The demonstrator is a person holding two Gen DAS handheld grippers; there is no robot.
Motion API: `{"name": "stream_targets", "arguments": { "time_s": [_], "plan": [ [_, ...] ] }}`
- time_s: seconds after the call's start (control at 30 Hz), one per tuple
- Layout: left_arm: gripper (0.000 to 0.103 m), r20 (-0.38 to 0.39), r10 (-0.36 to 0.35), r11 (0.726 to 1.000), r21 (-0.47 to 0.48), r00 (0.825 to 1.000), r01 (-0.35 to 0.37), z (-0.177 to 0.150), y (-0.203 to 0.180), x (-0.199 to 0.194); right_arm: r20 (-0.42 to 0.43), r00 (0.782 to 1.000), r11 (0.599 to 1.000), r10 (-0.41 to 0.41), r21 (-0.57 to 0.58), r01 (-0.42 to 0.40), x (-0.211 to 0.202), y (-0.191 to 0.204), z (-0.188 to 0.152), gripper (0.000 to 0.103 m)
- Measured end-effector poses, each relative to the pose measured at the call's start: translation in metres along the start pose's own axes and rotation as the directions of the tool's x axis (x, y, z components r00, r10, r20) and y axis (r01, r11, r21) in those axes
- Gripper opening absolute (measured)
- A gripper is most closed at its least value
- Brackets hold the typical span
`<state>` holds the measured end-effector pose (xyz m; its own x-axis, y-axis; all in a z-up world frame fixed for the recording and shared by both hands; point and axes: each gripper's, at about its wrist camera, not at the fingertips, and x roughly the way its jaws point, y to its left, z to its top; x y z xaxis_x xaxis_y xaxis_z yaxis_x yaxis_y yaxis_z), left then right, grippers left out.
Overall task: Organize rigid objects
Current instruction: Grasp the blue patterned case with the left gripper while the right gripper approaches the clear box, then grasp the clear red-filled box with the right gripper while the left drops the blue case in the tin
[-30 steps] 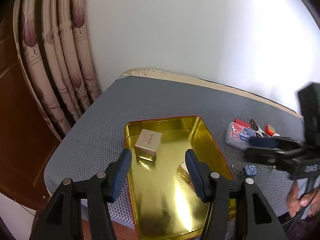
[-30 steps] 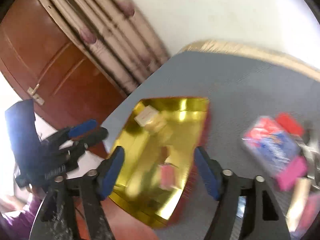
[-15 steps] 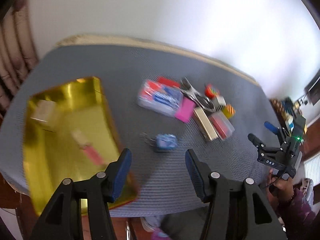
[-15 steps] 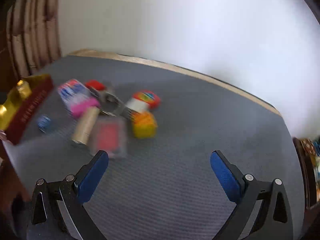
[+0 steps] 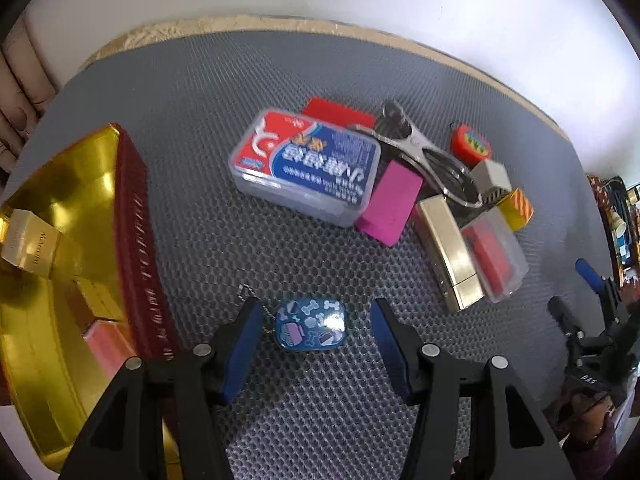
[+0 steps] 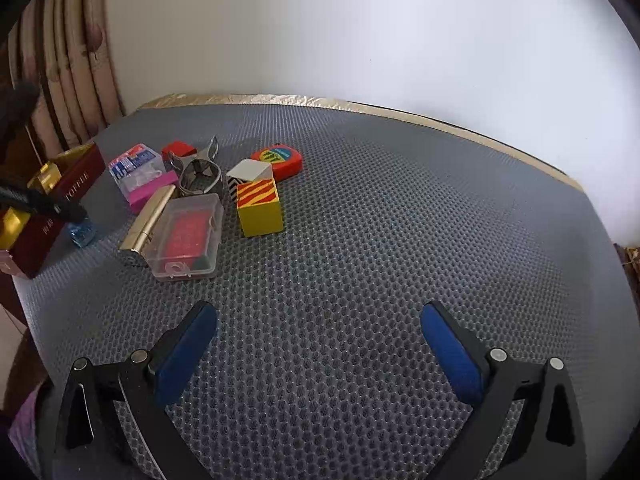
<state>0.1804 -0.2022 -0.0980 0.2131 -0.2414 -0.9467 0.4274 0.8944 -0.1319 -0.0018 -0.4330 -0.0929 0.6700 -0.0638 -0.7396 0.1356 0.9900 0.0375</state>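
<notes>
My left gripper (image 5: pixel 316 316) is open, its fingers on either side of a small blue tin (image 5: pixel 310 324) with a chain, lying on the grey mat. The gold tray (image 5: pixel 60 248) with red walls sits to its left and holds a gold box (image 5: pixel 28 244) and a pink item (image 5: pixel 106 344). A pile lies beyond: a clear box with a blue-red label (image 5: pixel 308 164), a magenta block (image 5: pixel 390 202), a metal clamp (image 5: pixel 416 148), a gold bar (image 5: pixel 450 248) and a clear case with red inside (image 5: pixel 494 256). My right gripper (image 6: pixel 320 332) is open and empty over bare mat.
In the right wrist view a yellow striped cube (image 6: pixel 259 208), a white cube (image 6: pixel 248 174) and a red tape measure (image 6: pixel 278 160) lie in the pile. The table's far edge (image 6: pixel 400 110) meets a white wall. Curtains (image 6: pixel 76 80) hang at the left.
My left gripper swung from over the gold tray to the right and came down around the blue tin. My right gripper swung away from the tray to the right side of the mat.
</notes>
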Motion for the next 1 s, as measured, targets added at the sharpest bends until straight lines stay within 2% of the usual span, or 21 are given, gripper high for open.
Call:
{"name": "stream_targets", "arguments": {
  "time_s": [0.13, 0.17, 0.2, 0.33, 0.37, 0.47, 0.53, 0.63, 0.77, 0.87, 1.0],
  "plan": [
    [0.057, -0.014, 0.035, 0.999, -0.009, 0.999, -0.035, -0.005, 0.002, 0.016, -0.013, 1.0, 1.0, 0.017, 0.007, -0.017, 0.001, -0.002, 0.0, 0.102],
    [0.048, 0.015, 0.05, 0.999, 0.002, 0.999, -0.05, -0.007, -0.001, 0.016, -0.013, 1.0, 1.0, 0.017, 0.003, -0.017, 0.001, -0.001, 0.0, 0.102],
    [0.043, 0.028, 0.087, 0.996, 0.015, 0.996, -0.087, -0.008, -0.005, 0.018, -0.017, 1.0, 1.0, 0.013, -0.004, -0.013, 0.002, 0.0, 0.0, 0.102],
    [0.042, 0.076, 0.12, 0.992, 0.03, 0.99, -0.123, -0.016, -0.014, 0.015, -0.04, 0.999, 0.999, 0.015, -0.046, -0.017, 0.005, 0.011, 0.003, 0.102],
    [0.042, 0.078, 0.11, 0.993, 0.024, 0.991, -0.113, -0.019, -0.017, 0.014, -0.041, 0.999, 0.998, 0.025, -0.05, -0.027, 0.005, 0.013, 0.005, 0.102],
    [0.042, 0.089, 0.017, 1.0, 0.015, 0.996, -0.018, -0.033, -0.025, 0.006, -0.049, 0.995, 0.995, 0.09, -0.037, -0.092, 0.006, 0.025, 0.015, 0.102],
    [0.042, 0.091, 0.01, 1.0, 0.013, 0.996, -0.011, -0.038, -0.028, 0.002, -0.054, 0.993, 0.994, 0.102, -0.041, -0.104, 0.01, 0.031, 0.021, 0.102],
    [0.042, 0.085, -0.037, 0.999, -0.008, 0.996, 0.038, -0.045, -0.027, -0.005, -0.075, 0.988, 0.989, 0.135, -0.047, -0.139, 0.018, 0.043, 0.029, 0.1],
    [0.042, 0.087, -0.064, 0.998, -0.02, 0.994, 0.066, -0.052, -0.027, -0.012, -0.092, 0.991, 0.991, 0.098, -0.085, -0.106, 0.028, 0.055, 0.034, 0.099],
    [0.042, 0.086, -0.089, 0.996, -0.017, 0.992, 0.091, -0.053, -0.019, -0.016, -0.115, 0.988, 0.991, 0.102, -0.077, -0.111, 0.038, 0.059, 0.036, 0.093],
    [0.042, 0.08, -0.103, 0.995, 0.003, 0.991, 0.103, -0.054, -0.026, -0.017, -0.142, 0.985, 0.991, 0.103, -0.076, -0.114, 0.049, 0.064, 0.041, 0.092]
  ]
}}
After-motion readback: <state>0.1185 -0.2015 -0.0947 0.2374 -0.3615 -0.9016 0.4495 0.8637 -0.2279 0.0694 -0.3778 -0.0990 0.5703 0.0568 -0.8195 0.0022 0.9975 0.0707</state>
